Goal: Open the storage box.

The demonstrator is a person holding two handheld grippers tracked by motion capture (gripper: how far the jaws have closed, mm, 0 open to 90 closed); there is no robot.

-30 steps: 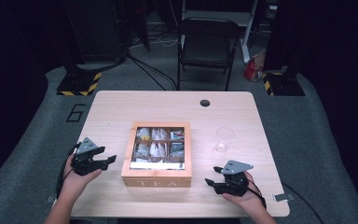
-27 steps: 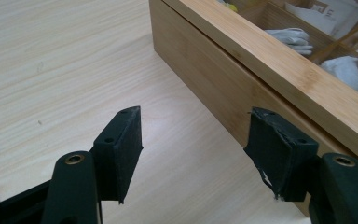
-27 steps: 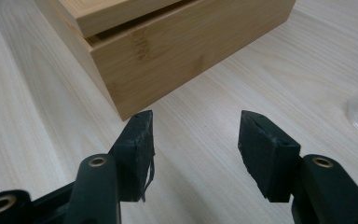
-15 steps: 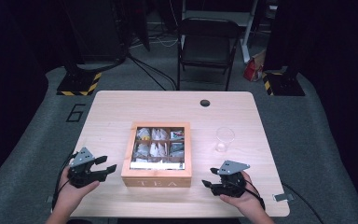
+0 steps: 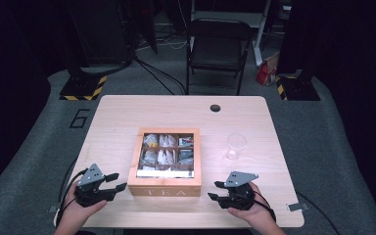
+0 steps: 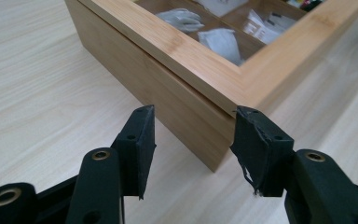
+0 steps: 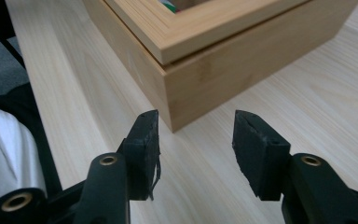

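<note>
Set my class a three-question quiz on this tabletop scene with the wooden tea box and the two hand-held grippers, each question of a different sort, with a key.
1. True or false: the tea box has its lid shut.
2. Which side of the tea box does the clear glass stand on in the high view: A left, B right, C in front?
3. Fill in: the left gripper and the right gripper each point at a front ____ of the box.

Key: 1 true, the tea bags show through its window. 2 B. 3 corner; both have open jaws, which have just been closing, with nothing gripped.
</note>
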